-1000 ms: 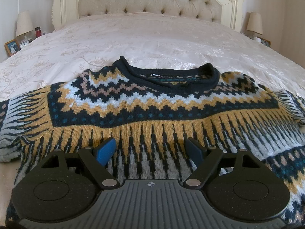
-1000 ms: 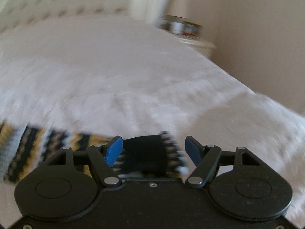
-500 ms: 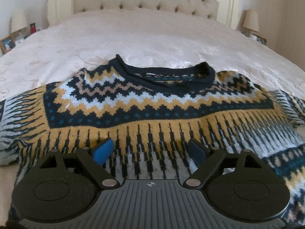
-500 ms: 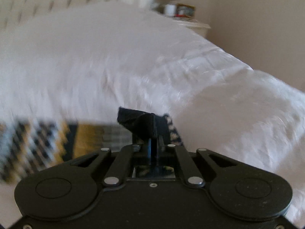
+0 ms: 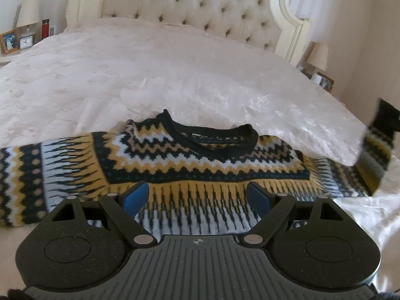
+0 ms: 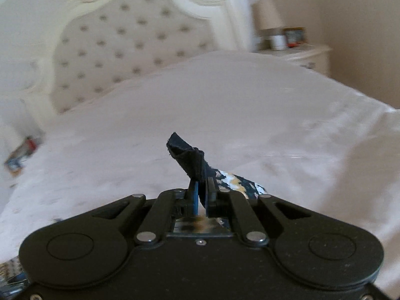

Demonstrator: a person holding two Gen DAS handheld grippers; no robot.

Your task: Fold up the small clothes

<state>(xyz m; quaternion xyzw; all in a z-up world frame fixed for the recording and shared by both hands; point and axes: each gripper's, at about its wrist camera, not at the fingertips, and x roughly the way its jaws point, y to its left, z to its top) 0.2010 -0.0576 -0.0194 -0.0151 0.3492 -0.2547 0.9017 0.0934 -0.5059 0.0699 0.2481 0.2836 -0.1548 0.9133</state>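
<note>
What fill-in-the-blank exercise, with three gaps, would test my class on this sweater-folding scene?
1. The patterned sweater lies spread on a ____.
2. The right tongs are shut on the sweater's dark ____.
3. The left tongs stand ____, holding nothing.

Missing words: bed; cuff; open

The sweater (image 5: pixel 200 172) is lying spread across the near part of the bed (image 5: pixel 175 75), neck opening facing the headboard (image 5: pixel 190 7) behind. Its sleeve (image 5: pixel 377 150) on the right is lifting off the cover, the cuff (image 6: pixel 192 157) sitting between the right gripper (image 6: pixel 202 192) jaws. A lamp (image 5: pixel 27 12) is standing left of the headboard, another lamp (image 5: pixel 318 56) right
</note>
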